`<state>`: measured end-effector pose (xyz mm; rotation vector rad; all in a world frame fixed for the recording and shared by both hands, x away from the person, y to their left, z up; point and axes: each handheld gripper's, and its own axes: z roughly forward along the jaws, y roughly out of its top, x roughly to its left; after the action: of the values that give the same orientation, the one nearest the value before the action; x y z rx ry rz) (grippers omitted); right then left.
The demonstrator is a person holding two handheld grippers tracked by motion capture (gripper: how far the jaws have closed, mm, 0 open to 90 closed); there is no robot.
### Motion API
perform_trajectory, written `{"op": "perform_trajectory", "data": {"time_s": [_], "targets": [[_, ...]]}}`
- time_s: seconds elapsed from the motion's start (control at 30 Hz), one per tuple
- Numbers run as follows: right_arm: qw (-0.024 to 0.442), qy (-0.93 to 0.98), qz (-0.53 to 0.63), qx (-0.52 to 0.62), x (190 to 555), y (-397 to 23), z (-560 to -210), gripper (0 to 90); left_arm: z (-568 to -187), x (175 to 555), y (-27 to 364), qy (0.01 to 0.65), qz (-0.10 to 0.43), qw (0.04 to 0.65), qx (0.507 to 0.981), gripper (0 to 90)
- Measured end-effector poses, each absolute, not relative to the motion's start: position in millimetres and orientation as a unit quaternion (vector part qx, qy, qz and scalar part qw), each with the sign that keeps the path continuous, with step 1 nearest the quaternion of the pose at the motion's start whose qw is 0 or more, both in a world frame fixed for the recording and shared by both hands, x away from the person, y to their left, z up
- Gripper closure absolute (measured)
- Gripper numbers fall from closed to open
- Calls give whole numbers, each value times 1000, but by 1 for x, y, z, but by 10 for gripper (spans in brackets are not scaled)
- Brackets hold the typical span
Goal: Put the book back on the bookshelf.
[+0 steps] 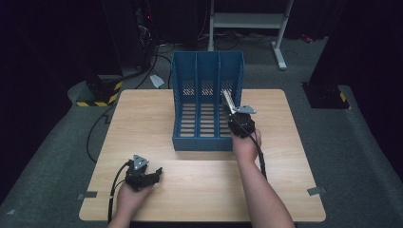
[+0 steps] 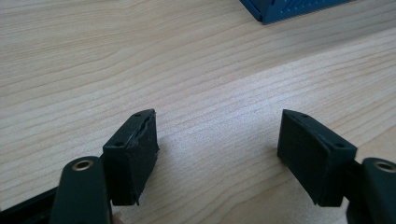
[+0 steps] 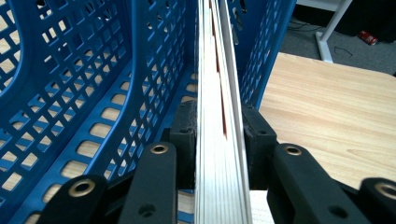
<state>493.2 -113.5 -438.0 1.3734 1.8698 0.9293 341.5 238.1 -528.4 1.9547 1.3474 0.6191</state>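
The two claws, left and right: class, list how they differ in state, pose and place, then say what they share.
1. The left claw stands open with nothing between its jaws; the right claw is clamped on a thin book, edge-on.
2. The left claw hangs over bare wooden table; the right claw is at the right compartment of the blue file rack.

Shared: both have black jaws and are hand-held.

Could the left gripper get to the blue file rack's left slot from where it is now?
Probably yes: the left gripper is open and holds nothing, with bare table between it and the blue file rack.
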Motion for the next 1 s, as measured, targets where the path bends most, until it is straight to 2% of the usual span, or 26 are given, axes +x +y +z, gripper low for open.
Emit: {"op": "perform_trajectory", "data": {"time_s": [0.33,0.57,1.0], "targets": [[313,720,336,520,503,-111,-427,697,-528,342,238,517,237,338,750,286],[304,722,328,528,507,-107,-424,752,-528,342,238,517,237,338,750,287],[338,672,336,567,503,-102,-424,757,-528,342,238,517,237,338,750,287]]}}
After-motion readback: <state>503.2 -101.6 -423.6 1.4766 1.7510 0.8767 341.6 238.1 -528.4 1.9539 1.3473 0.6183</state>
